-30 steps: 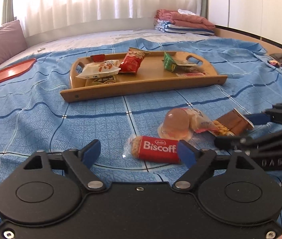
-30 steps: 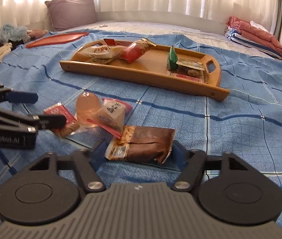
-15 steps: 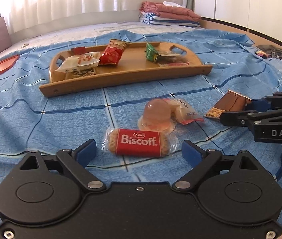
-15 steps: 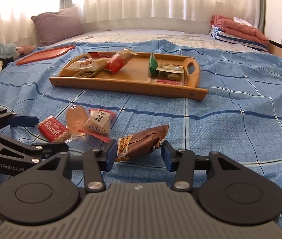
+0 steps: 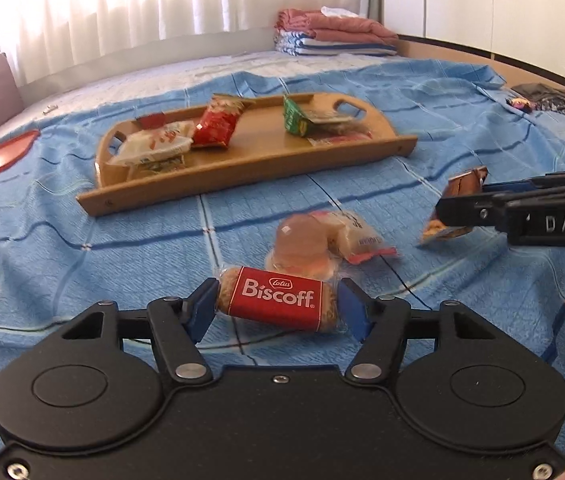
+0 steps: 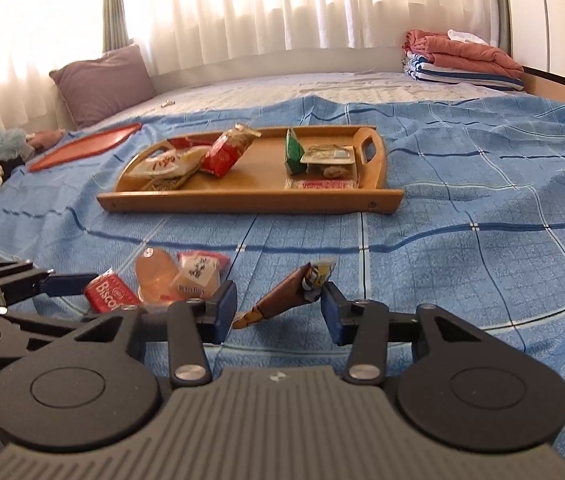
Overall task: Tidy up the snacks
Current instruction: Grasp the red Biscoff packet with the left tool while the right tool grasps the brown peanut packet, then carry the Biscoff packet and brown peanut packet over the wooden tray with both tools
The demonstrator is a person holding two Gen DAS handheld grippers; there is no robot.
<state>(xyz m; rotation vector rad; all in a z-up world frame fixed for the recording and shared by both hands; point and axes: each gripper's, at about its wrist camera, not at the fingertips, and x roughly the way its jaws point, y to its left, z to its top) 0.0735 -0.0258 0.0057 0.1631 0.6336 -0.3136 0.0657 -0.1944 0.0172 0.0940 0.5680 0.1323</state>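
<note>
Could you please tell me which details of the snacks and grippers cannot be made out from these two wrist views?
- Brown snack packet: its label is unreadable; in the left wrist view the right gripper covers its middle.
- Packets under the white bag on the wooden tray: mostly hidden in both views.
- Biscoff packet: the left gripper is closing round it; the blue pads hide its ends.

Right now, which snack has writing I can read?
The red Biscoff biscuit packet, between the left gripper fingers; the other loose snacks show no readable name.
</note>
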